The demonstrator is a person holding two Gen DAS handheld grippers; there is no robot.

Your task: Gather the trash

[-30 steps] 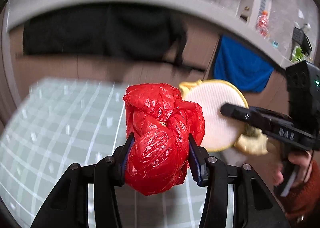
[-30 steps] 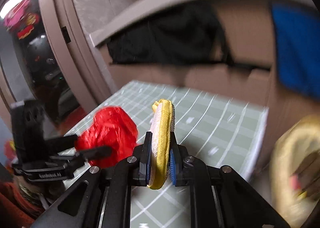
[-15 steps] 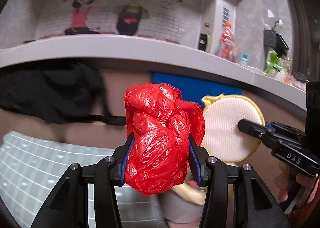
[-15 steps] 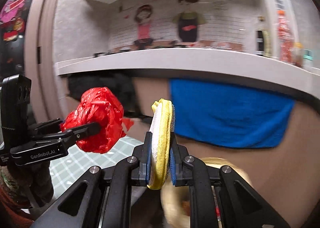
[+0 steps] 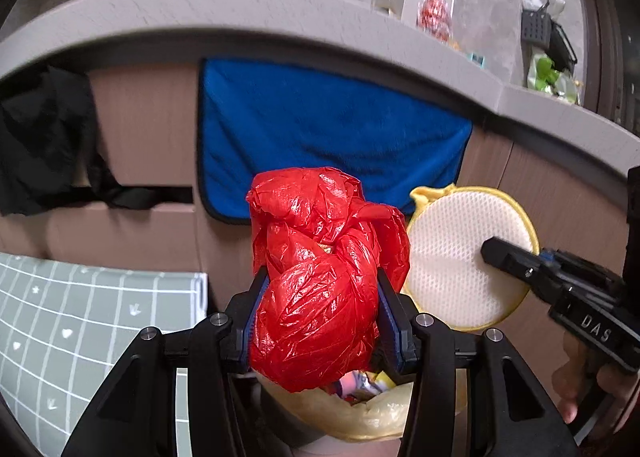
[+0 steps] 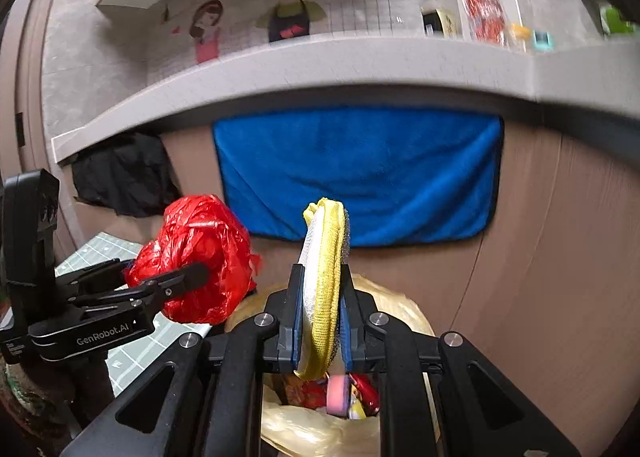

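Left wrist view: both loads have swung off the green grid mat (image 5: 80, 321) to over the open yellow-lined trash bin (image 5: 372, 413). Left gripper (image 5: 318, 313) clamps the crumpled red plastic bag (image 5: 324, 277); right gripper (image 6: 320, 321) pinches the round yellow-rimmed white mesh pad (image 6: 324, 289). Release looks next.

The crumpled bag (image 5: 320, 277) sits left of the round pad (image 5: 460, 257), both above the open bin (image 6: 320, 429); a towel (image 6: 360, 177) hangs behind, a mat (image 5: 80, 317) lies left.
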